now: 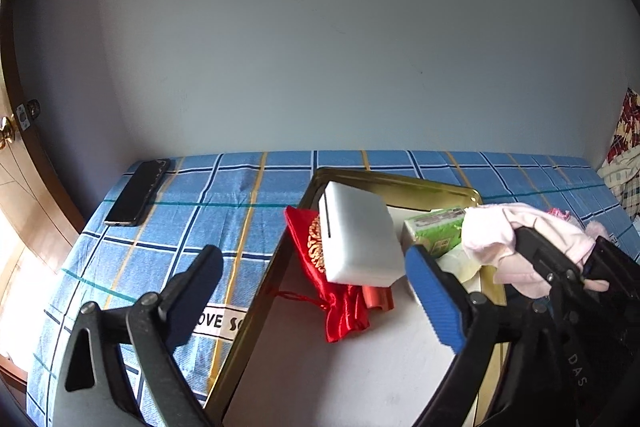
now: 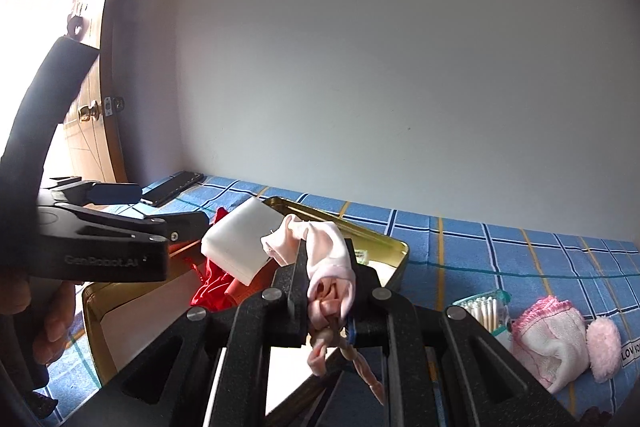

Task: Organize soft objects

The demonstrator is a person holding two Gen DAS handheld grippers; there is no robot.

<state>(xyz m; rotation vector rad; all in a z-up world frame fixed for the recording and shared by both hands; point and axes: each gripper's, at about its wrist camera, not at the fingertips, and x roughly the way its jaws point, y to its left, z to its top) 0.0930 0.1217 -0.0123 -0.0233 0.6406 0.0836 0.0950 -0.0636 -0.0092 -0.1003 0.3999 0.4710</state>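
On the blue checked bedsheet [image 1: 240,195], far left by the wall, lies a black phone [image 1: 138,193]. Next to the right the left gripper [image 1: 316,299] hangs low with its fingers [image 1: 434,301] spread wide apart and nothing between them; one finger is over the sheet, the blue-padded one over the tray. The gold-rimmed tray [image 1: 256,311] sits on the sheet and holds a red satin pouch [image 1: 340,303] with a white foam block [image 1: 360,239] leaning on top of it, and beside that a green packet [image 1: 434,231]. Right of the packet, the right gripper [image 2: 326,267] has its fingers pressed together on a pale pink cloth [image 2: 324,247], which it holds above the tray's right part; the cloth bunches over the finger tips and a twisted end dangles below them. Further right, on the sheet outside the tray, lie a box of cotton swabs [image 2: 486,309], then a white and pink knitted piece [image 2: 548,339] touching a pink pompom [image 2: 604,349].
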